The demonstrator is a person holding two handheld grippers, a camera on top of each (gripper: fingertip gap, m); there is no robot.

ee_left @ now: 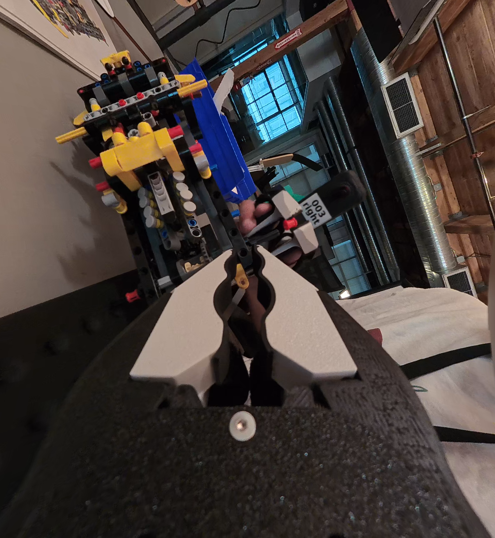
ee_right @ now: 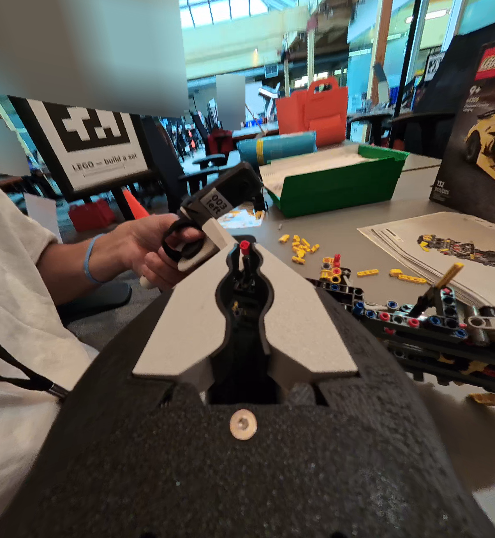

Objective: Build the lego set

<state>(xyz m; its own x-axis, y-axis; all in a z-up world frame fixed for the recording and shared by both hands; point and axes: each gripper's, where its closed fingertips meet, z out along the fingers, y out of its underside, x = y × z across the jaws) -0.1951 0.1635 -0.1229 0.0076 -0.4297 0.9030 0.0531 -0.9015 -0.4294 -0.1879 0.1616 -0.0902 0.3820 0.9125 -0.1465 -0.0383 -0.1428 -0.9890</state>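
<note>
both jaws clamped; only right wrist view shows manual (ee_right: 456, 250).

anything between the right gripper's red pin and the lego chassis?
Nothing visible. The right gripper holds the red pin at its tips beside the lego chassis, which the left gripper clamps by a black beam.

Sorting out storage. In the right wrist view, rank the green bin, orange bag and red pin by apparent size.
1. green bin
2. orange bag, which stands farther back, so its true size is unsure
3. red pin, tiny, pinched at the right gripper tips
</note>
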